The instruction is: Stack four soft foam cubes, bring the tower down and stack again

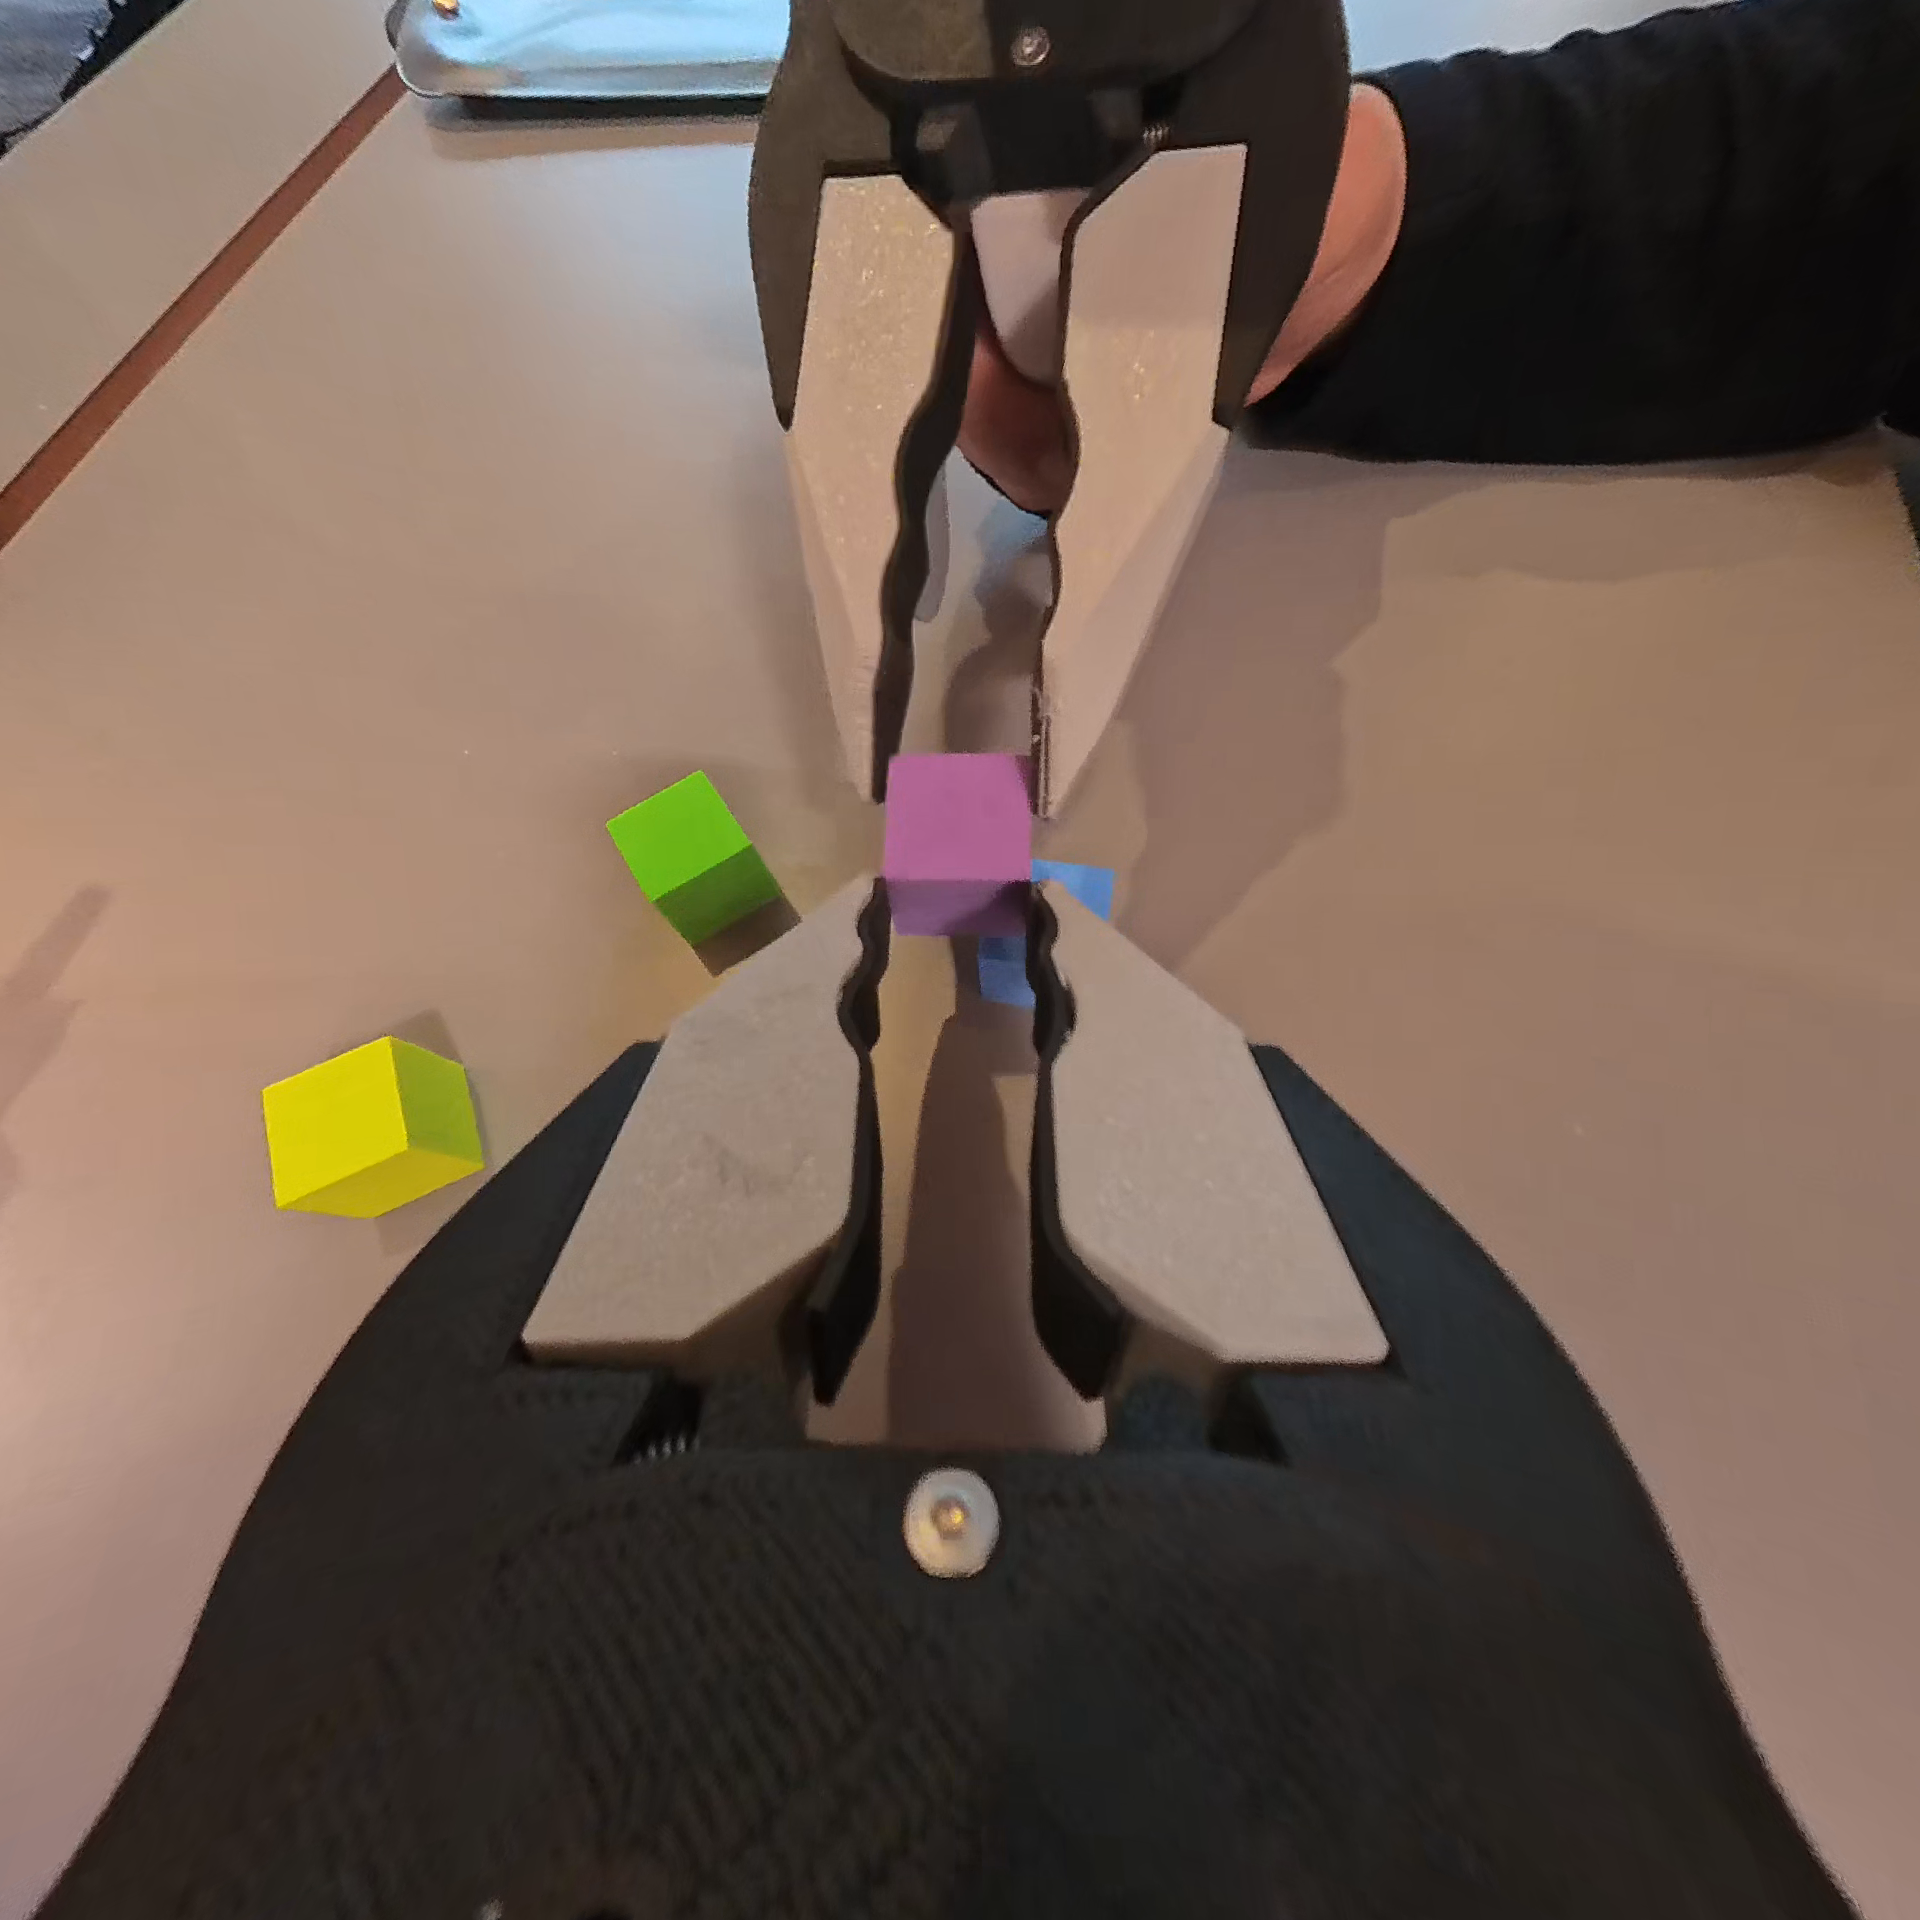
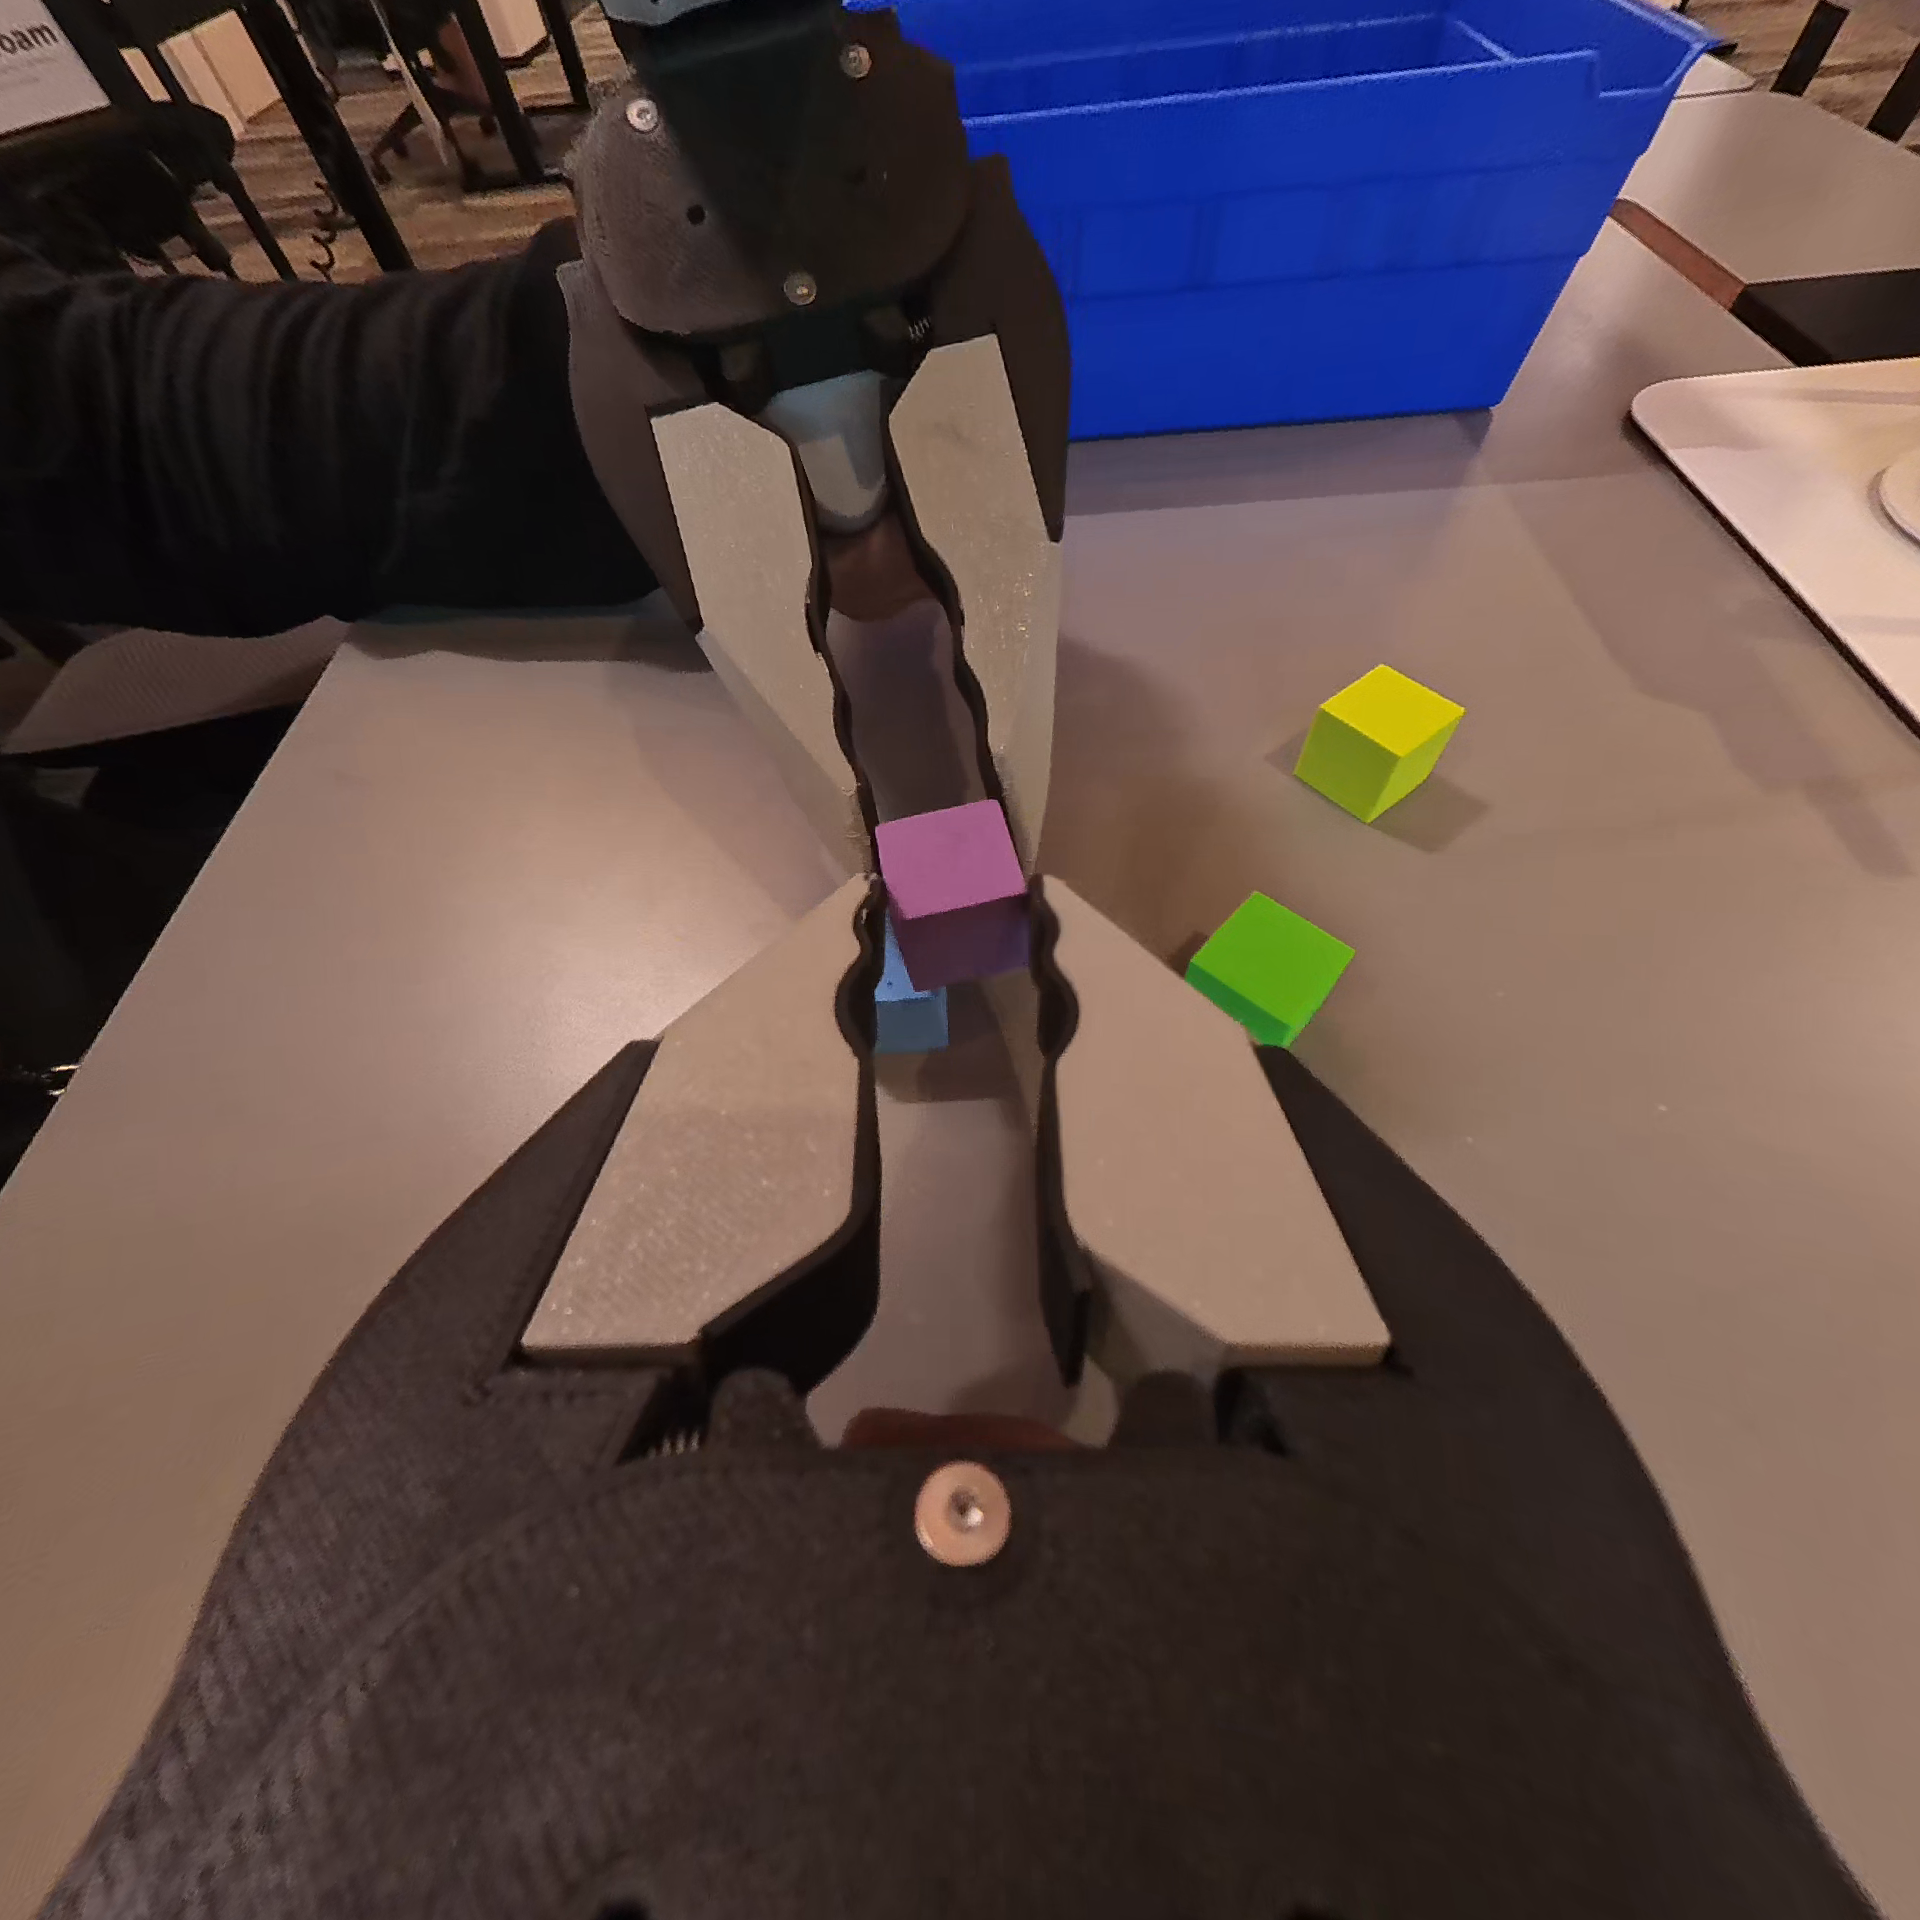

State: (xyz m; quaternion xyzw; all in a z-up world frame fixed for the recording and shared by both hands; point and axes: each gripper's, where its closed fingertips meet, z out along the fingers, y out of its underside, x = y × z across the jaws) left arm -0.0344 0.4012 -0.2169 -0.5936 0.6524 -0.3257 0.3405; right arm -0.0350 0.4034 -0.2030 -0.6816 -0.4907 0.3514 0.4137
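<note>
— What do the two grippers have between them at this moment?
— Both meet at one purple cube (image 1: 956, 831), from opposite sides. The left gripper (image 1: 956, 914) has its fingertips pressed against the cube's near lower sides, pinching it. The right gripper (image 2: 951, 914) closes on the same cube from the other end, its tips against the side faces.

— Which way does the purple cube sit?
— A cube has no long axis. In the right wrist view it sits slightly turned, one vertical edge angled toward the camera, flat top face up. It rests above a blue cube (image 2: 912, 1013), which lies on the desk (image 2: 416, 883) and is mostly hidden beneath it; whether the two touch cannot be told.

— And the other cubes?
— A green cube (image 1: 694, 857) lies on the desk near the pair, rotated so a corner points toward the grippers. A yellow cube (image 1: 369, 1127) lies farther out, well apart, also turned at an angle.

— Any containers?
— A blue plastic bin (image 2: 1299, 208) stands at the desk's far side, behind the left gripper in the right wrist view. Its contents cannot be made out. A dark sleeve (image 2: 260, 436) reaches in beside it.
</note>
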